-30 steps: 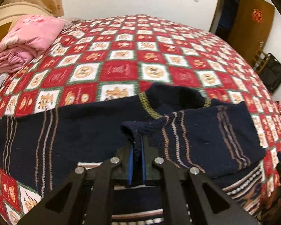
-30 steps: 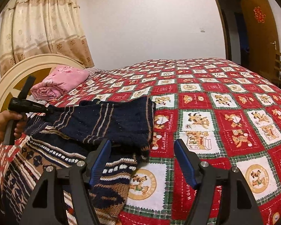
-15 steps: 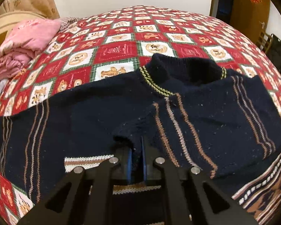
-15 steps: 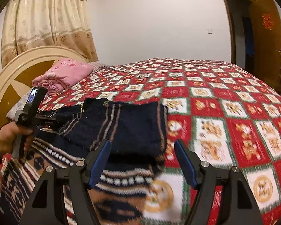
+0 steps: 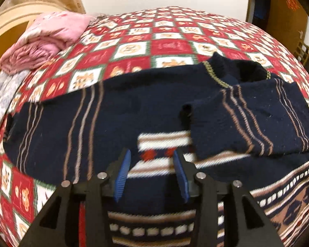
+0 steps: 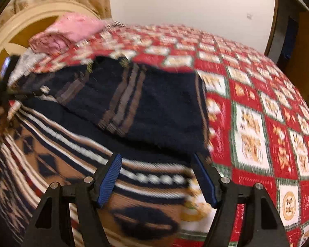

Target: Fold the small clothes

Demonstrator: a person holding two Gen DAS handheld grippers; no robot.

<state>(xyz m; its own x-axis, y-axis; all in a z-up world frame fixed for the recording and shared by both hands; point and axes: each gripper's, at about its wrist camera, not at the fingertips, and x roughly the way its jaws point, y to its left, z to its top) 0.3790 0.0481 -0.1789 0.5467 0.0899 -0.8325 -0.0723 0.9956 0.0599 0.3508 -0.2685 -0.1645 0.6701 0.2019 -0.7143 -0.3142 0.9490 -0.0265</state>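
Left wrist view: your left gripper (image 5: 151, 165) has just been opening — its jaws stand partly apart w/ nothing between the blue pads (image 5: 122, 171), only patterned knit lying below them. The sweater (image 5: 134, 113) lies flat on the quilt (image 5: 166, 45), collar (image 5: 237, 70) toward the far side of the bed. One sleeve (image 5: 251, 121) is folded in across the chest, its cuff (image 5: 186, 113) resting near the middle, just beyond your fingertips and clear of them. The other sleeve (image 5: 57, 119) lies stretched out to the left, unfolded. So I'd judge you're at the end of the first sleeve fold, w/ the cuff let go. A pink blanket (image 5: 45, 39) sits well apart near the headboard (image 5: 12, 24) and shouldn't get in the way. Right wrist view, rather blurred: your right gripper (image 6: 158, 175) is wide open and holds nothing — it hovers over the lower part of the sweater near its right edge, where the folded sleeve (image 6: 146, 107) lies on top. The left gripper's handle and a hand show at the far left edge, too smeared to read. Next move, as I see it: reach w/ the left gripper for the cuff of the outstretched sleeve and bring it across, approx mirroring the first; pinch only the sleeve layer, not the body under it, and keep the right gripper ready to pin the finished fold so it doesn't drag.
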